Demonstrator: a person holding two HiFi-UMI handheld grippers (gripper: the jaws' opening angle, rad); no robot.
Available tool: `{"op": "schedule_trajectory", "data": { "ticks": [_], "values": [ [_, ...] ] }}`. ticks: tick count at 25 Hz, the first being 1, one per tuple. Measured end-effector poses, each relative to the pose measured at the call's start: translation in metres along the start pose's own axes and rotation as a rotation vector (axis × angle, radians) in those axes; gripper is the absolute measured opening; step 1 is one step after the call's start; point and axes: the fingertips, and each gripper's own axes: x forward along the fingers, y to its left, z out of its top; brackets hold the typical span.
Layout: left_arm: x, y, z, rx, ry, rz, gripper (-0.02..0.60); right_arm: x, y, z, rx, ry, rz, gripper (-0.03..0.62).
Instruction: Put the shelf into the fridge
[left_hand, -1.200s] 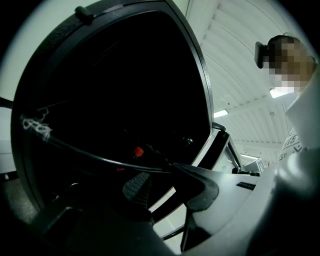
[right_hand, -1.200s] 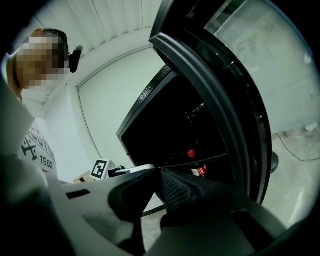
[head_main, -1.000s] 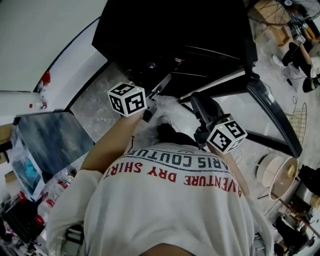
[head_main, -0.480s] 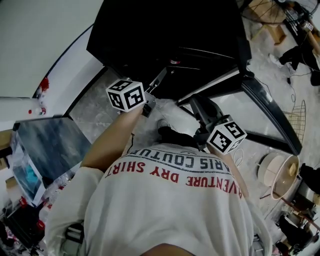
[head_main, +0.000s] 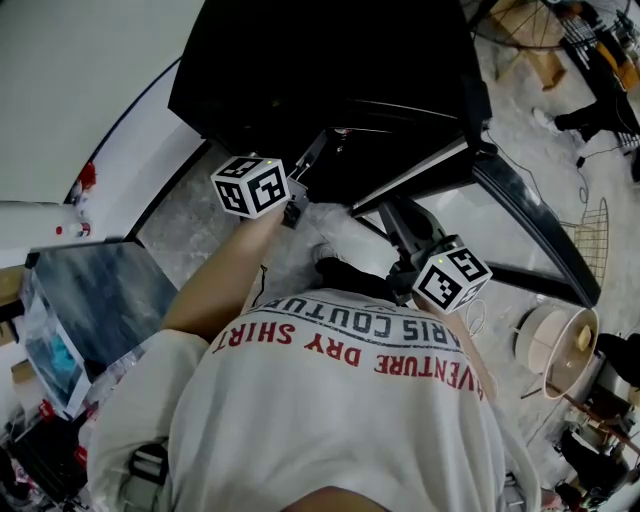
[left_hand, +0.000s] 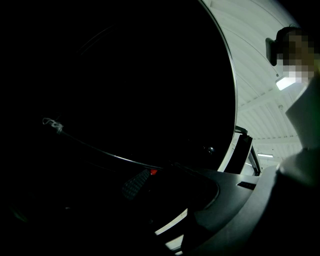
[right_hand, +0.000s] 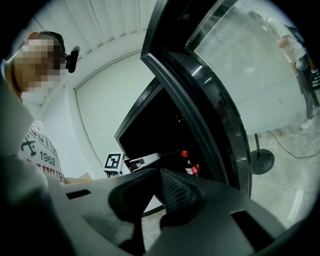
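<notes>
Shelf (head_main: 410, 177) at fridge (head_main: 320, 60) mouth, part inside, tilted. Left gripper (head_main: 297, 200) jaws clenched on its edge just inside the fridge. Right gripper (right_hand: 152, 175) jaws look clenched on its outer rim. Risk: the rim fouls the open door (head_main: 540, 226), or the shelf strikes the cola bottle (right_hand: 189, 162) in the fridge.

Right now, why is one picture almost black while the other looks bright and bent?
Left gripper view: it looks into the unlit fridge, so only a thin bright edge shows. Right gripper view: well lit, but the wide lens bows the fridge door, whose glass is milky with glare. Head view: the fridge's inside is solid shadow.
</notes>
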Motion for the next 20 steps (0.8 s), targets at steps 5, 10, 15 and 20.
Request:
{"op": "schedule_trajectory", "data": {
  "ticks": [5,10,15,20],
  "values": [
    [0.004,0.003,0.001,0.005,0.001,0.01,0.161,-0.003,0.001,0.0,0.002,0.008,0.004,0.038],
    [0.0,0.005,0.002,0.004,0.004,0.023,0.169,-0.005,0.004,-0.001,0.009,0.016,0.013,0.038],
    [-0.011,-0.007,-0.012,-0.005,0.067,-0.007,0.199,-0.008,0.01,0.005,-0.01,0.019,0.029,0.038],
    [-0.037,-0.047,-0.018,0.026,0.112,-0.096,0.201,-0.011,0.032,0.015,-0.115,0.032,0.078,0.038]
  ]
}}
